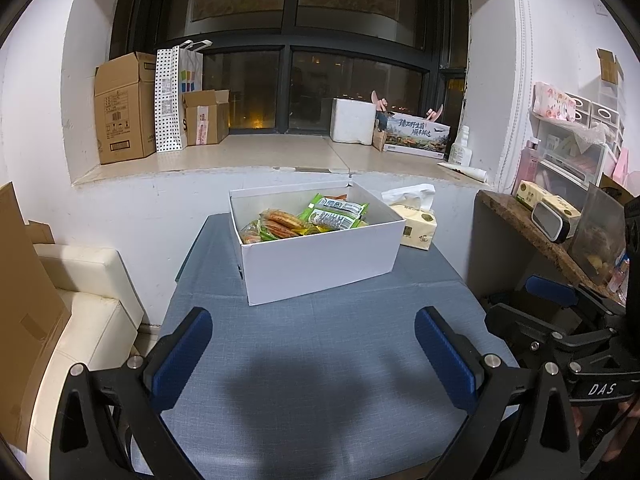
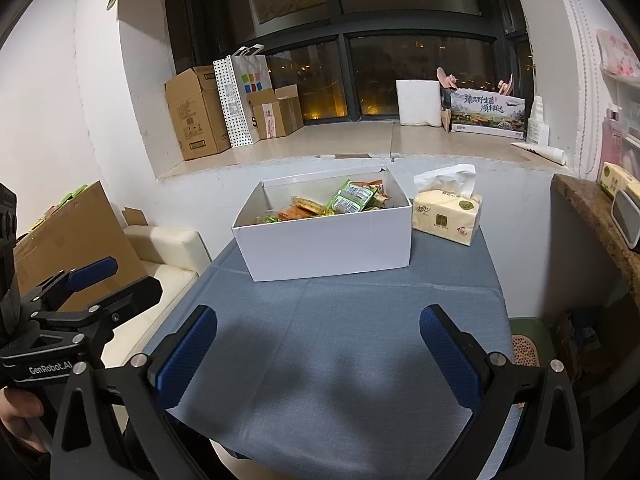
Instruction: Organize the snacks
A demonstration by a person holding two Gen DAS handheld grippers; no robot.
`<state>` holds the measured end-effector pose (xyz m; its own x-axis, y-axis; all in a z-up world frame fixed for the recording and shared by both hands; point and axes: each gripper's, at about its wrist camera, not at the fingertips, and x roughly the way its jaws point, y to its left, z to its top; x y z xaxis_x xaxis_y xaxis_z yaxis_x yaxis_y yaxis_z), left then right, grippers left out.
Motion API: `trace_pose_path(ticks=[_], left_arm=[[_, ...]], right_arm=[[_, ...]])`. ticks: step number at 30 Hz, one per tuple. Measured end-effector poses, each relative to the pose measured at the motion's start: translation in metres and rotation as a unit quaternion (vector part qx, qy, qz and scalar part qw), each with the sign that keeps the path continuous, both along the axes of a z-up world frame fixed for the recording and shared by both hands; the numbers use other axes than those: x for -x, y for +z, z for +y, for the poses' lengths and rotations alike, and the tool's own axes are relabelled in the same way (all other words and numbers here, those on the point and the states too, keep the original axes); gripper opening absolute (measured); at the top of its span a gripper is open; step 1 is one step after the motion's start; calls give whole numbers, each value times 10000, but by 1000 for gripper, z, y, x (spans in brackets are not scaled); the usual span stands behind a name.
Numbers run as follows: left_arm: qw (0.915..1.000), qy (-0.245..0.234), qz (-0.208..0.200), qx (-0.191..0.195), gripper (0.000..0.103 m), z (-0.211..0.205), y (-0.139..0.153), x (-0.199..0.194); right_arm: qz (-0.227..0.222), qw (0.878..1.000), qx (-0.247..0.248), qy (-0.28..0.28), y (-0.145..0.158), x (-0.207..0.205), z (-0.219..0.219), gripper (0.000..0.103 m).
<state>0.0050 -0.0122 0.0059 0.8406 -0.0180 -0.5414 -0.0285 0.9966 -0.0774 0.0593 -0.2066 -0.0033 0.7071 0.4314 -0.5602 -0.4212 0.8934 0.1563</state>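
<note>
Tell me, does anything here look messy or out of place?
Not much. The snacks lie jumbled in the white box rather than sorted, and the box sits skewed to the table edges. Nothing is spilled; the tissue pack stands beside it.

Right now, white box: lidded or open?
Open. The white box has no lid on; snack packets show inside from above.

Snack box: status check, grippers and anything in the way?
Left gripper open, empty. Right gripper open, empty. Snacks in white box on table. Tissue pack beside box; approach unobstructed.
</note>
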Motion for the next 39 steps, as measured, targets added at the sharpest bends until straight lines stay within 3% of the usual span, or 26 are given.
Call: trace_pose_path(ticks=[39], left_arm=[[10000, -55, 20, 24, 103, 0, -3, -2]], right_arm=[[-1, 10000, -6, 6, 1, 3, 1, 103]])
